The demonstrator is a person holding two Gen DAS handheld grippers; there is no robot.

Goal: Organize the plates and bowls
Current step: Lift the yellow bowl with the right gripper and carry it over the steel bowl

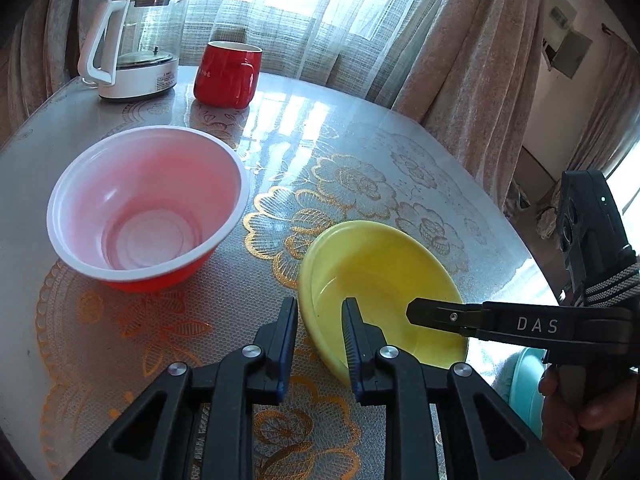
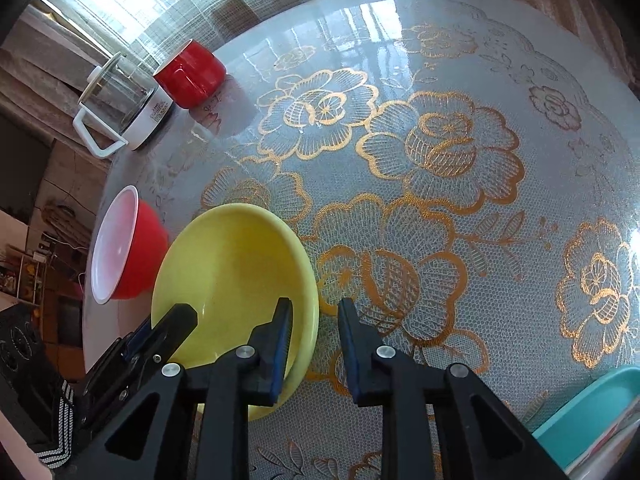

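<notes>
A yellow plate (image 1: 384,276) lies on the table between both grippers; it also shows in the right wrist view (image 2: 236,272). My left gripper (image 1: 318,316) is open and straddles the plate's left rim, one finger inside, one outside. My right gripper (image 2: 314,320) is open and straddles the plate's right rim; it shows in the left wrist view (image 1: 424,312) reaching in from the right. A red bowl with a white inside (image 1: 146,208) stands upright left of the plate, also seen in the right wrist view (image 2: 124,248).
A red mug (image 1: 226,76) and a glass kettle (image 1: 136,40) stand at the table's far side. A teal dish (image 2: 592,412) sits at the near right edge. The table (image 2: 440,160) has a gold flower cover. Curtains hang behind.
</notes>
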